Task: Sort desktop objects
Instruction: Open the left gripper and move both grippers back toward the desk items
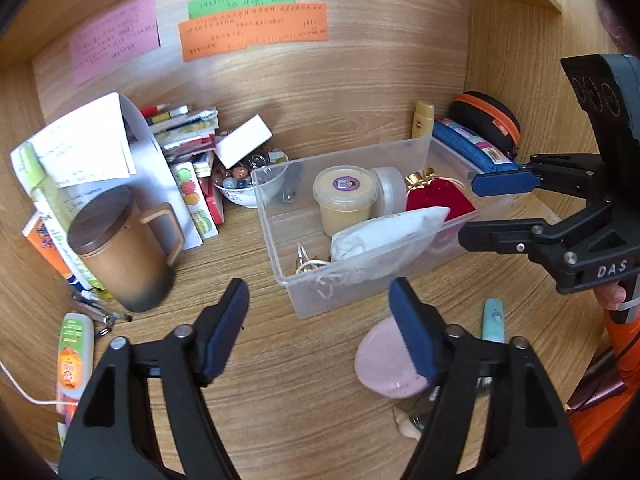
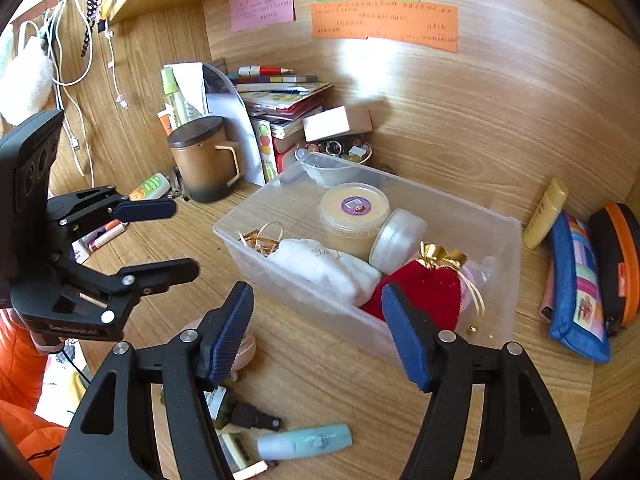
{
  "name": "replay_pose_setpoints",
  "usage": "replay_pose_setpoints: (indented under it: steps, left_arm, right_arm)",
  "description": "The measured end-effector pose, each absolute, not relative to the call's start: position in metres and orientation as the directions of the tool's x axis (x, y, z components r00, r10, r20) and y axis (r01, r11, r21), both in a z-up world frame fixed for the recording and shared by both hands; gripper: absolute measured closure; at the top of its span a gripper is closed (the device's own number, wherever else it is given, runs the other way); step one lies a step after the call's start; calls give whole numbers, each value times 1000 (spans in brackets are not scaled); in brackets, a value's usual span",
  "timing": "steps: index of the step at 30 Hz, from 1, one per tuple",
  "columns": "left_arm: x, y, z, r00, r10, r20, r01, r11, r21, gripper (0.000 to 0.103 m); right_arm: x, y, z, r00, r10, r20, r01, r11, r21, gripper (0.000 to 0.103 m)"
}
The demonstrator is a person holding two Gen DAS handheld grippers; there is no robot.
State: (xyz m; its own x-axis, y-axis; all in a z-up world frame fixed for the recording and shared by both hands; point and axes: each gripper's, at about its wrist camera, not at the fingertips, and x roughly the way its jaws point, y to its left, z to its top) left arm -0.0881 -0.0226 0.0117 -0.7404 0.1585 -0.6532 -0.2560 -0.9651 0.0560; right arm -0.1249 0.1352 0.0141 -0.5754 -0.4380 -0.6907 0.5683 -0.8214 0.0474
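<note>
Nearest the cameras, both tools stood with jaws apart and nothing between the pads: left gripper (image 1: pixel 320 328) over bare desk (image 1: pixel 280 360), right gripper (image 2: pixel 318 332) just before the clear plastic bin (image 2: pixel 400 344). Loose items lay unsorted in the foreground: a pink round case (image 1: pixel 376 364), a pale teal tube (image 2: pixel 304 442) and a small dark-capped bottle (image 2: pixel 248 416). Beyond, the bin already held a white cloth pouch (image 1: pixel 384 236), a red velvet bag (image 2: pixel 424 292), a lidded yellow tub (image 2: pixel 354 212) and a clear round jar (image 2: pixel 396 240). Farther back stood a brown lidded mug (image 1: pixel 124 248), a bowl of beads (image 1: pixel 240 188) and a blue pencil case (image 2: pixel 576 292). Judgement: between picks. Next move calls for lowering one gripper onto a foreground item, likely the tube, and closing across its narrow width.
</note>
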Motion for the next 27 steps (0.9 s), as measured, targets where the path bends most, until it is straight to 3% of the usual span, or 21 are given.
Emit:
replay_pose_setpoints:
  steps: [4, 5, 11, 27]
  left_arm:
    - [-69, -23, 15, -770, 136, -624, -242, -966, 88, 18]
    - [-63, -24, 17, -779, 134, -612, -240, -966, 94, 13]
    - [-41, -24, 19, -806, 130, -578, -237, -965, 114, 9]
    - [-21, 0, -22, -746, 198, -636, -264, -964, 10, 8]
  right_arm:
    - [-111, 144, 17, -591, -439, -677, 558, -828, 49, 24]
    - [-107, 147, 18, -598, -441, -670, 556, -830, 50, 24]
    - [-87, 167, 20, -634, -418, -651, 516, -855, 46, 22]
    - [-53, 190, -28, -597, -396, -698, 432, -892, 137, 21]
